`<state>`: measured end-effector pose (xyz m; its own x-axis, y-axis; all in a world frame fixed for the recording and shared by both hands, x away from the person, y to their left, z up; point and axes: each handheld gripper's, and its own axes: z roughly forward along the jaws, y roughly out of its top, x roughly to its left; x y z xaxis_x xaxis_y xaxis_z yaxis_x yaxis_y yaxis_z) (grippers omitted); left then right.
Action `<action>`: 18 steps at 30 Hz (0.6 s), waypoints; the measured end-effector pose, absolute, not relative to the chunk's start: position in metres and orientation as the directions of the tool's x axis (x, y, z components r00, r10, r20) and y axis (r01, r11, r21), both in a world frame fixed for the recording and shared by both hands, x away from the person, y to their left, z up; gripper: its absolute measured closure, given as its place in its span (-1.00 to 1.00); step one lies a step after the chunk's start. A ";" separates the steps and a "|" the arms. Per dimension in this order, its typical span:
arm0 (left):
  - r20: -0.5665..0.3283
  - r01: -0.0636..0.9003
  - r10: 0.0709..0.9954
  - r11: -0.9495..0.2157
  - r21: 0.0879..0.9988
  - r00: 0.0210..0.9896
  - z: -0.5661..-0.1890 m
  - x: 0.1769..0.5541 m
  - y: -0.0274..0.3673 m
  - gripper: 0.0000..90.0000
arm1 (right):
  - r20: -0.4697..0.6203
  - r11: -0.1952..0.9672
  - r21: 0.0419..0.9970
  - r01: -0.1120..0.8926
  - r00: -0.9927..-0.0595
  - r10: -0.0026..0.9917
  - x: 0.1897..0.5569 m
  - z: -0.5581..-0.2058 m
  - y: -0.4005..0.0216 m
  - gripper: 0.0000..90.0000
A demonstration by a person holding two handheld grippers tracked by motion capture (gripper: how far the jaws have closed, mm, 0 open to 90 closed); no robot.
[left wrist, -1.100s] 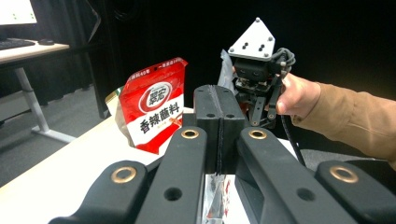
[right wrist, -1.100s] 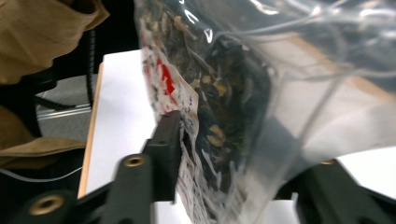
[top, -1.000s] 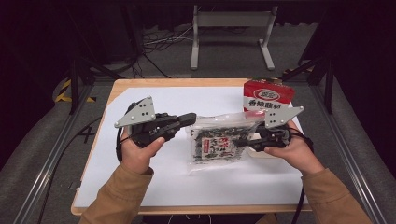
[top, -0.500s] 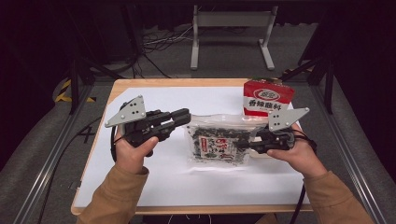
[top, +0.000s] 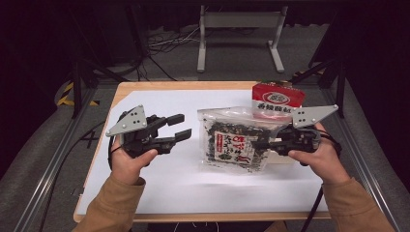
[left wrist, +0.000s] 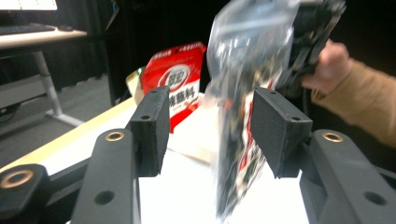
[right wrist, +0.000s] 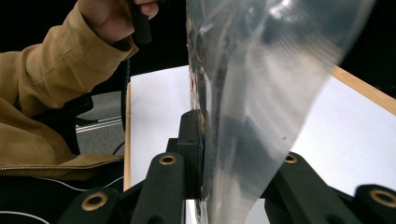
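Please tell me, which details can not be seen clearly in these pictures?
- Right gripper view: the far jaw of the right gripper is veiled by the clear bag.
- Left gripper view: the bag's print is blurred.
- High view: the red packet is partly covered by the bag; its small lettering is unreadable.

Your left gripper (top: 180, 127) opened its jaws and let go of the snack bag (top: 235, 140). Your right gripper (top: 259, 145) lifted it clear.

- One clear bag of dark dried food (top: 235, 145)
- One red and white packet (top: 277, 99)
- Two hand-held grippers: left gripper (top: 180, 128), right gripper (top: 261, 145)
- One white-topped table (top: 159, 183)
- Two tan sleeves
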<state>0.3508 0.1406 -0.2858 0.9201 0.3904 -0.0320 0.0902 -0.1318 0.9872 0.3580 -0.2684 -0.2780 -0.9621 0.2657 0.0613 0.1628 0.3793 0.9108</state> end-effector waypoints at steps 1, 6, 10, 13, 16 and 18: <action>-0.028 0.091 0.394 -0.142 0.986 0.919 -0.287 0.351 0.142 0.06 | 0.063 0.378 0.911 0.167 -0.960 0.272 0.358 -0.276 -0.270 0.64; -0.019 0.105 0.411 -0.187 0.977 0.911 -0.296 0.352 0.146 0.01 | 0.067 0.367 0.913 0.180 -0.952 0.300 0.355 -0.266 -0.278 0.64; -0.017 0.126 0.434 -0.223 0.967 0.901 -0.304 0.355 0.150 -0.03 | 0.065 0.359 0.915 0.184 -0.945 0.319 0.355 -0.260 -0.284 0.64; -0.013 0.142 0.452 -0.252 0.957 0.892 -0.311 0.359 0.153 -0.04 | 0.051 0.355 0.918 0.178 -0.939 0.341 0.355 -0.252 -0.287 0.64; -0.015 0.160 0.470 -0.272 0.949 0.883 -0.317 0.361 0.156 -0.06 | 0.049 0.345 0.921 0.178 -0.935 0.350 0.356 -0.246 -0.289 0.64; 0.008 0.163 0.502 -0.295 0.941 0.865 -0.322 0.363 0.157 -0.06 | 0.043 0.343 0.923 0.176 -0.931 0.362 0.357 -0.241 -0.291 0.64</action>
<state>0.3629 0.1572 -0.3215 0.8648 0.5021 0.0080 0.1627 -0.2952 0.9415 0.3569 -0.2913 -0.2408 -0.9311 0.3622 0.0434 0.1763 0.3428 0.9227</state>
